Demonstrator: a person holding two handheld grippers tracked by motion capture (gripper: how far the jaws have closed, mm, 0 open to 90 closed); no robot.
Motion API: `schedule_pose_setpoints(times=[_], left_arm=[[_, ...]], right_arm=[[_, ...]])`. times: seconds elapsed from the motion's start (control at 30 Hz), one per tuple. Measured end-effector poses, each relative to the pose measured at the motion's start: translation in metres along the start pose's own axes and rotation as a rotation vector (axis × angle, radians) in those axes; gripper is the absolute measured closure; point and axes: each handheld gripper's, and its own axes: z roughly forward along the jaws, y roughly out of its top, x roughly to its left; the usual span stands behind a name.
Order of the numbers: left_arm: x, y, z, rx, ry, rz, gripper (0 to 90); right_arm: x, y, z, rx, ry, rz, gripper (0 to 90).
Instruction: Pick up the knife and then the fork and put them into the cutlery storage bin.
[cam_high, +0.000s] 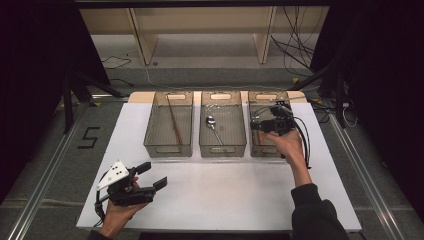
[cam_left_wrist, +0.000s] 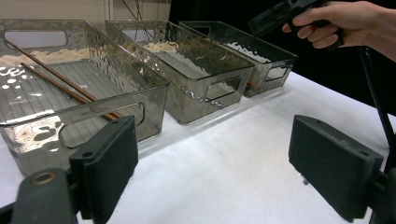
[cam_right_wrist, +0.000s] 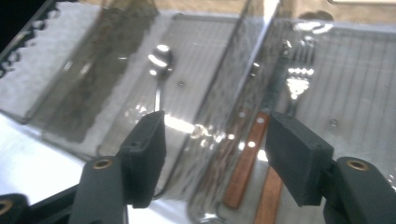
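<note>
Three smoky clear bins stand in a row at the table's far side. The left bin holds brown chopsticks, the middle bin a metal spoon, and the right bin a wooden-handled fork. My right gripper hovers open over the right bin, above the fork's wooden handle, with nothing between its jaws. My left gripper rests low at the table's front left, open and empty, pointing toward the bins.
The white table top lies bare between the bins and the front edge. A second wooden handle lies beside the fork's. The other hand with its gripper appears at the upper right of the left gripper view. Cables trail on the floor behind.
</note>
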Motion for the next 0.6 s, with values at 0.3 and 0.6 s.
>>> schedule_pose_setpoints(times=[0.3, 0.6], left_arm=[[0.0, 0.0, 0.0, 0.003, -0.002, 0.002, 15.2], [0.0, -0.001, 0.001, 0.015, -0.008, 0.006, 15.2]], right_arm=[[0.021, -0.02, -0.019, -0.074, 0.059, -0.087, 32.9], [0.04, -0.046, -0.036, -0.143, 0.119, -0.172, 31.0]])
